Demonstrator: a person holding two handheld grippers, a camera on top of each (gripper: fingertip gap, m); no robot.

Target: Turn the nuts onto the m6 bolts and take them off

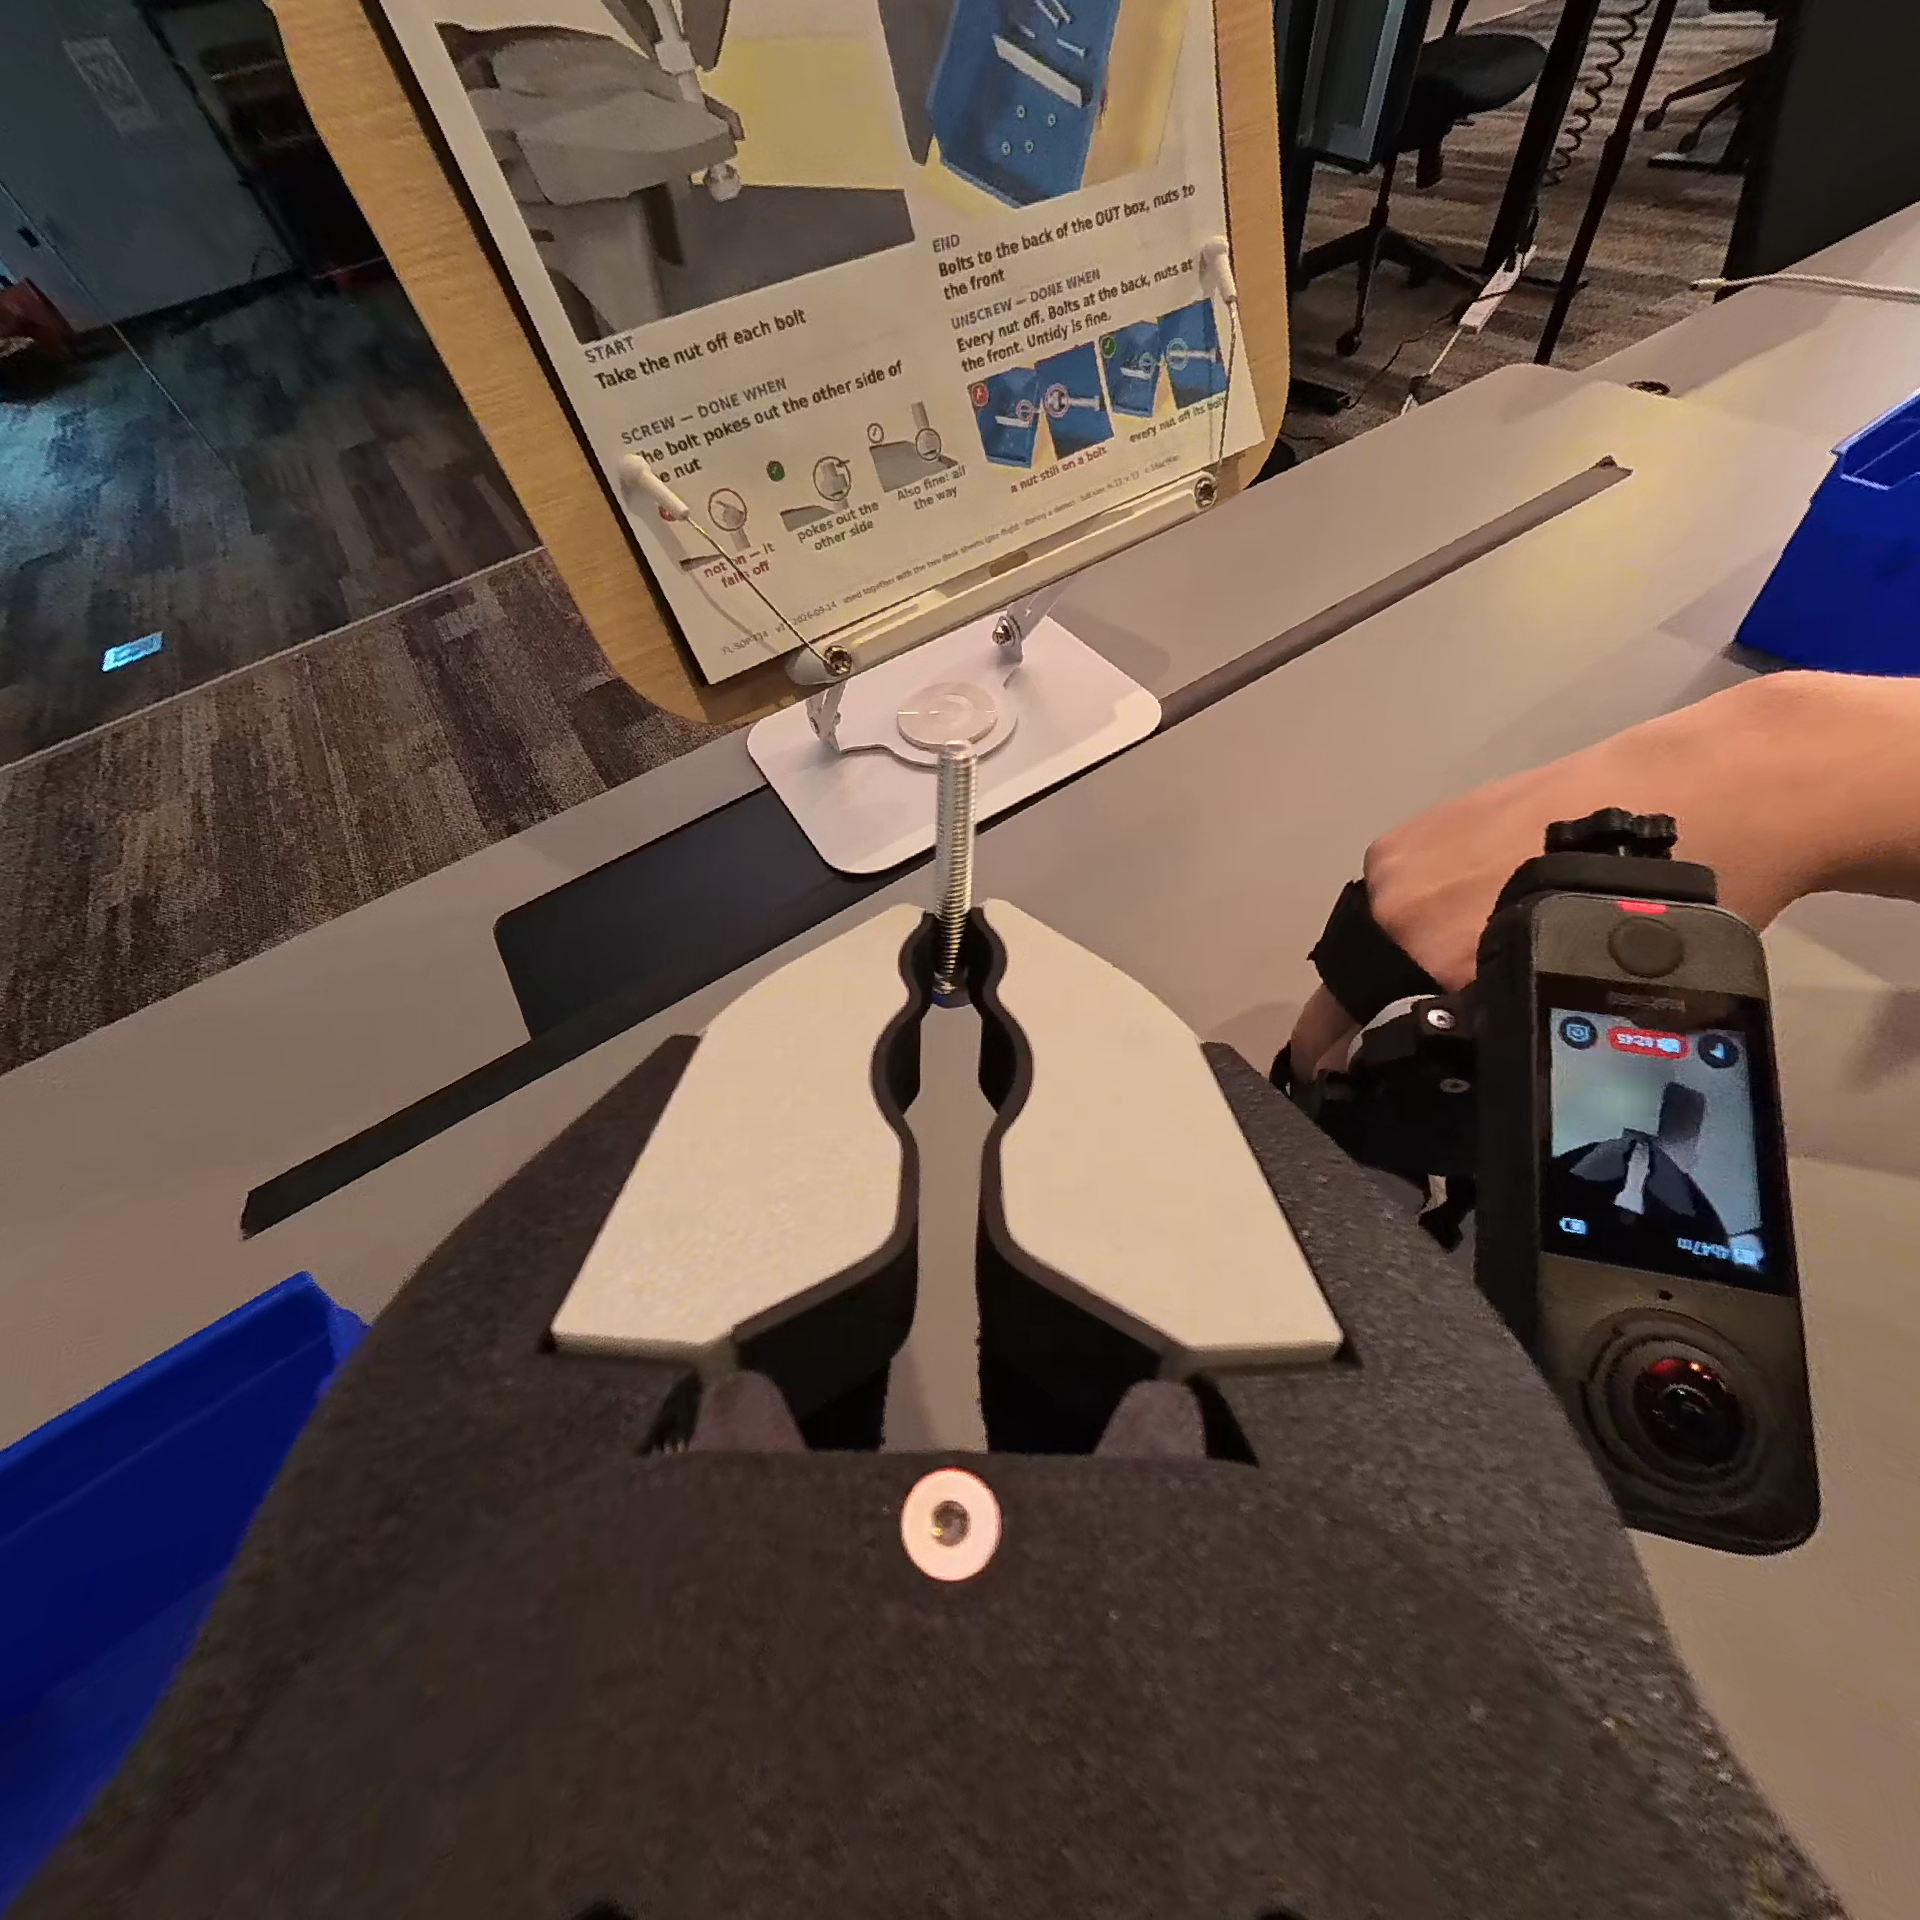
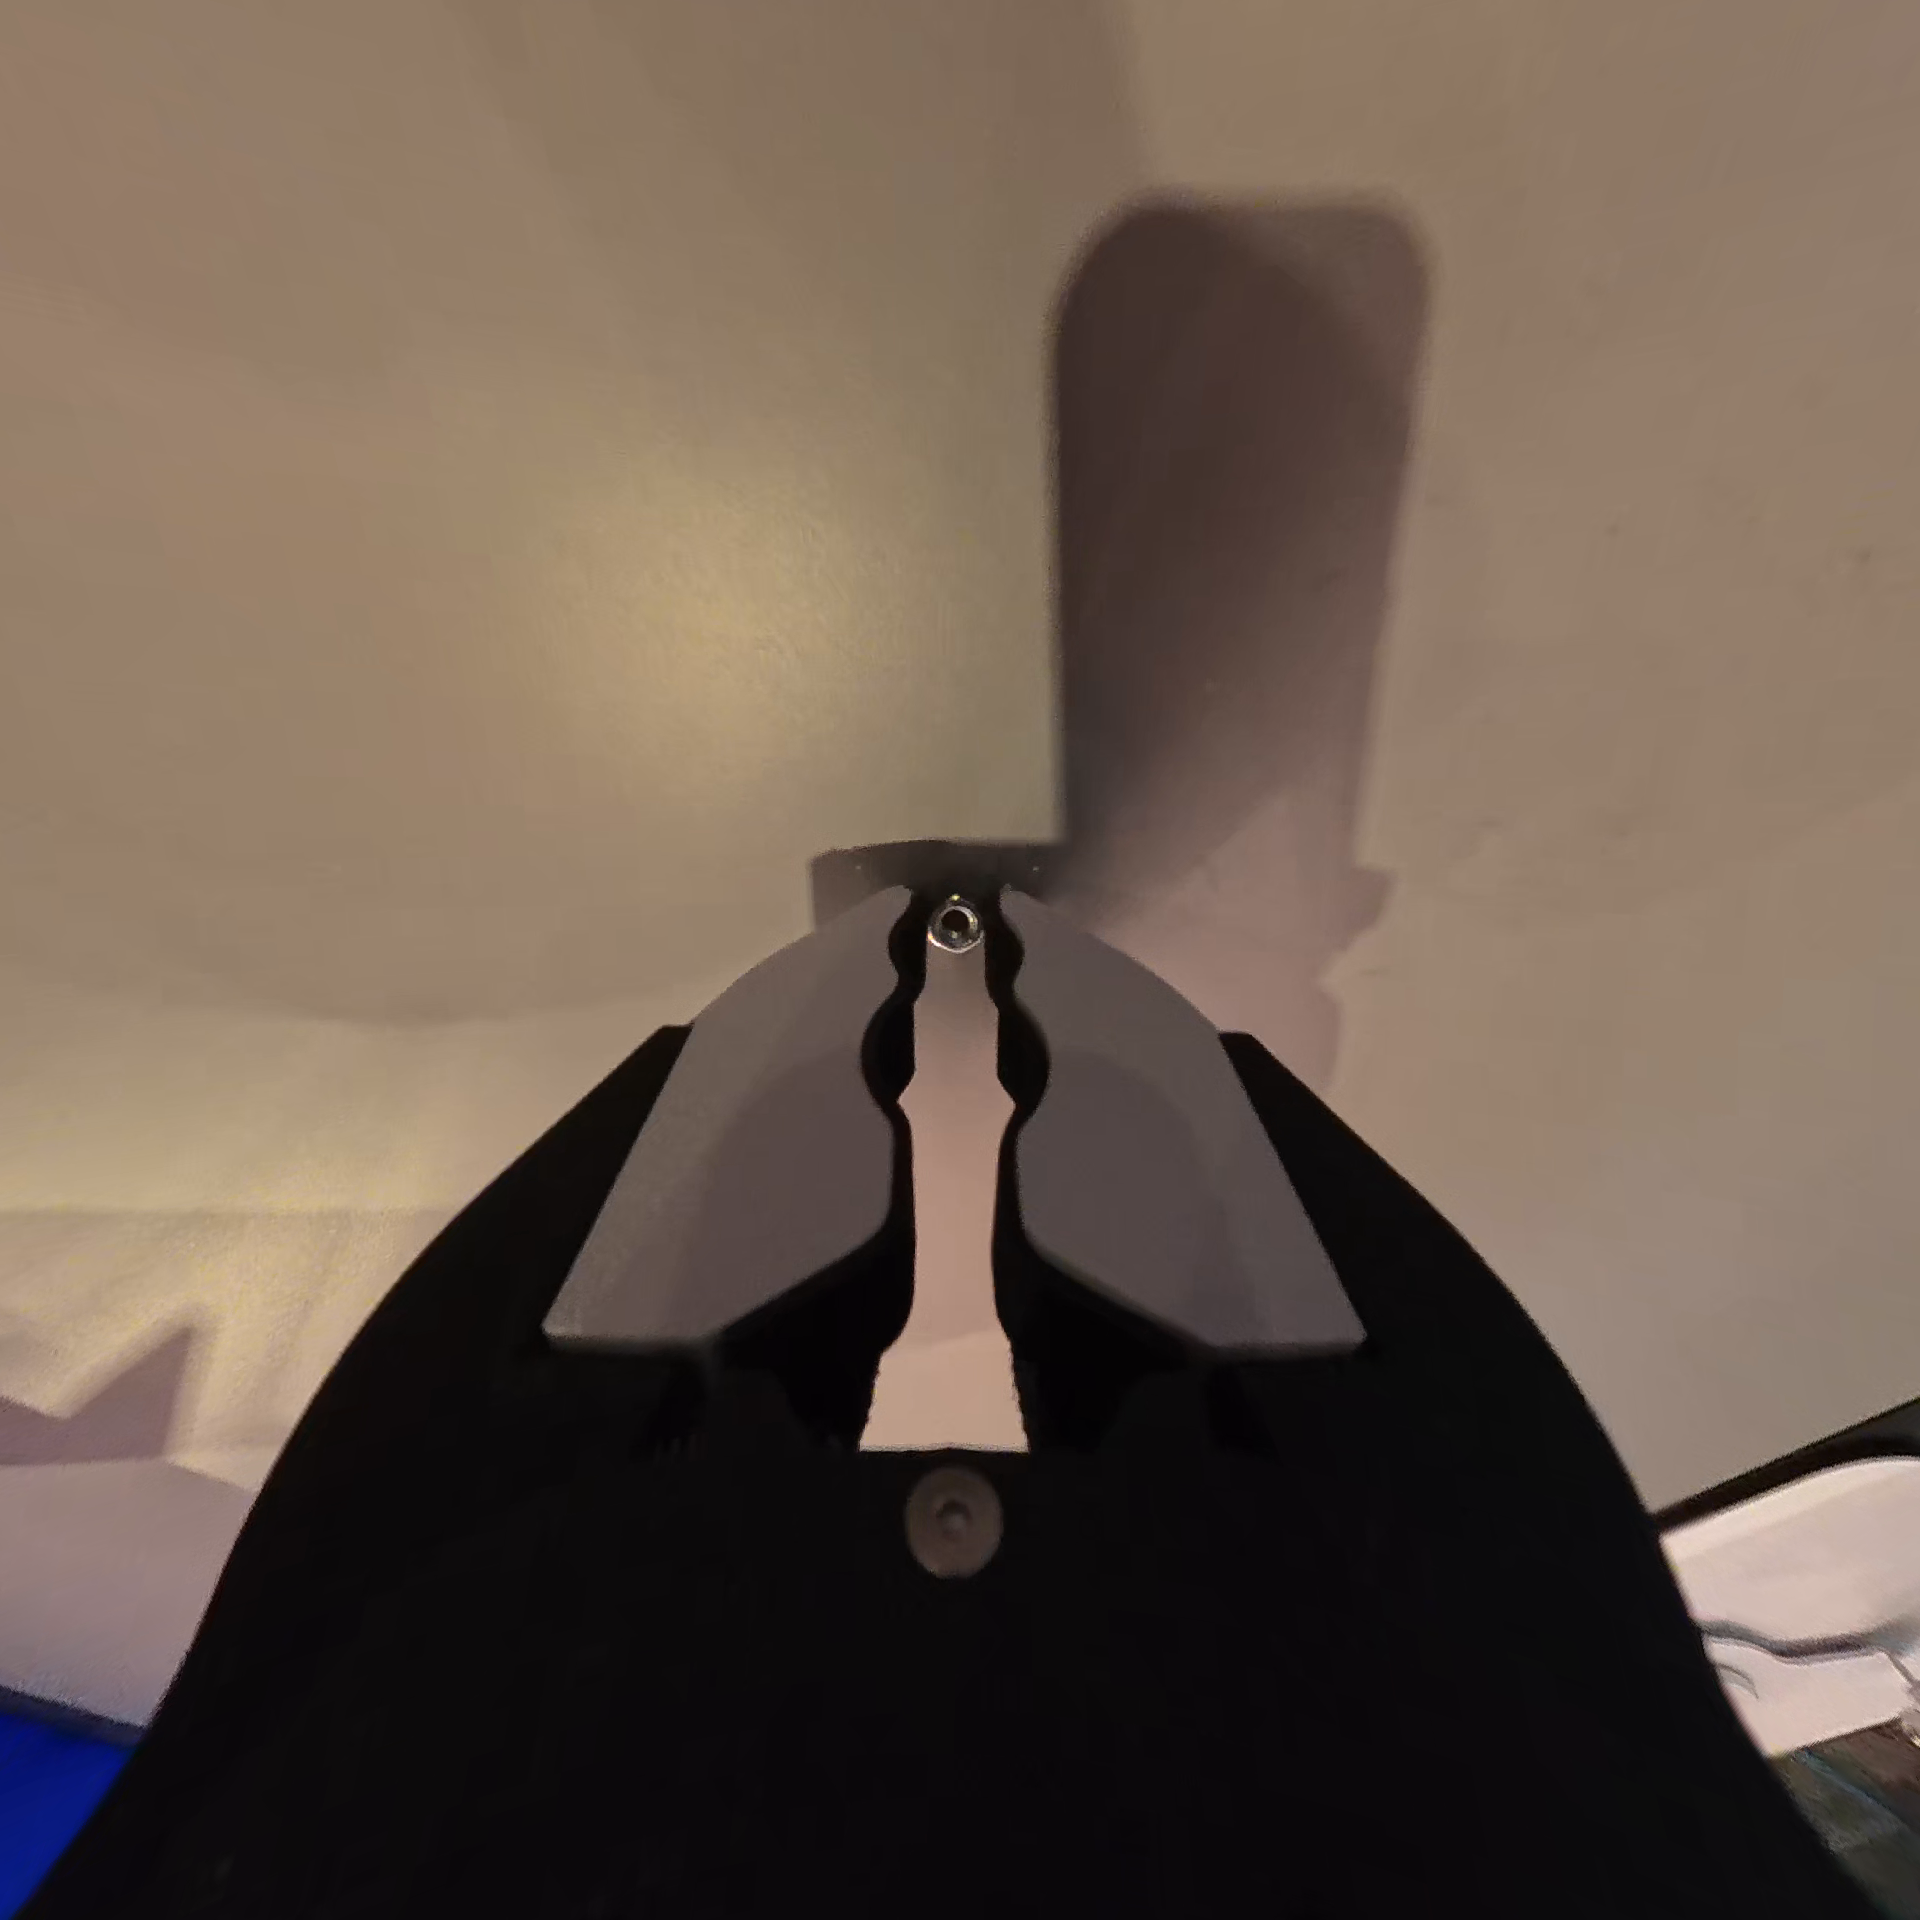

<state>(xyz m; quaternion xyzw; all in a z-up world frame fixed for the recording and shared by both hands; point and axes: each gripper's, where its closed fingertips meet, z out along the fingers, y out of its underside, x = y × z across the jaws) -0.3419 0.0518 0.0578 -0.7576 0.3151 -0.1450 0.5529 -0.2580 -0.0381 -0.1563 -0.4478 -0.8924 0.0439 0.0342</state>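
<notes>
In the left wrist view my left gripper (image 1: 951,940) is shut on a silver M6 bolt (image 1: 954,842). The bolt stands upright out of the fingertips, threaded end up, with no nut on the part that shows. In the right wrist view my right gripper (image 2: 954,914) points down at the pale table (image 2: 520,520) and is shut on a small silver nut (image 2: 954,923), held at the fingertips with its hole facing the camera. The right gripper's camera body (image 1: 1652,1226) and the hand holding it (image 1: 1538,831) show at the right of the left wrist view.
An instruction sheet on a wooden board (image 1: 831,312) stands on a white base (image 1: 1039,727) at the table's far edge. A blue bin (image 1: 1849,540) sits at far right, another blue bin (image 1: 135,1507) at near left. A slot (image 1: 1351,603) runs across the grey table. Left tips to right tips: about 25 cm.
</notes>
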